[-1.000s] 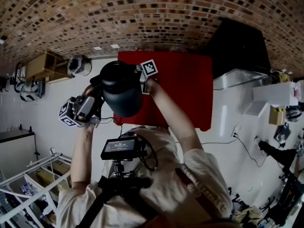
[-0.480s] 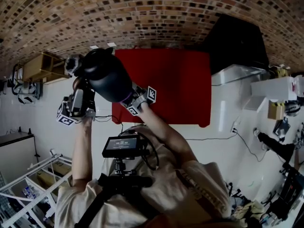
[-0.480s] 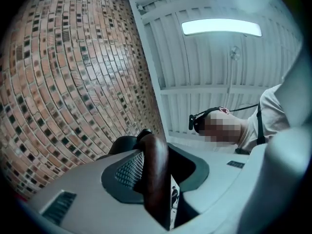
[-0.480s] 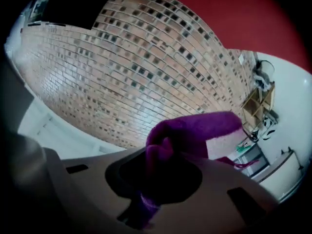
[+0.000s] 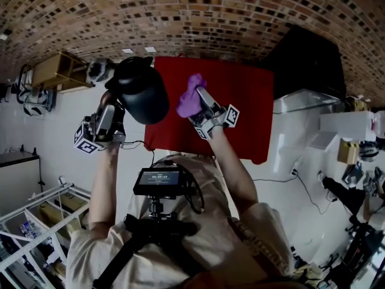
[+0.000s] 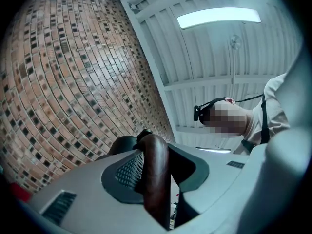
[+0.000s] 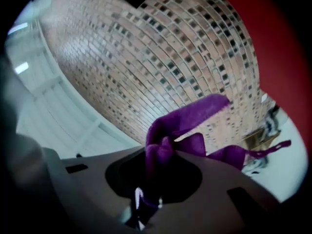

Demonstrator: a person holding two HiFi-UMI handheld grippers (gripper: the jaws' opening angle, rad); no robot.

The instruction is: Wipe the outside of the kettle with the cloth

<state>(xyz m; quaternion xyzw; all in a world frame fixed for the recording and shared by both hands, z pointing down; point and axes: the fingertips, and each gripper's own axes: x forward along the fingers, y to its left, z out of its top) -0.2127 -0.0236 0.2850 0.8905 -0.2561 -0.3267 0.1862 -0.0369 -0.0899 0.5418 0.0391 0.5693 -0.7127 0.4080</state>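
Cloth (image 5: 190,97) swung off kettle (image 5: 143,95), fingers (image 6: 126,173) clamping each

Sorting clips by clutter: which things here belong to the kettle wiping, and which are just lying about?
In the job: kettle, held by its handle in the left gripper; purple cloth, clamped in the right gripper.
Lying about: wooden shelf, black box, red surface.

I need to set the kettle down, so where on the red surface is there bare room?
The red surface looks bare over its right half, from the right tongs with the purple cloth across to the black block. The left edge is crowded in the head view: the kettle, held by the left tongs, overlaps it.
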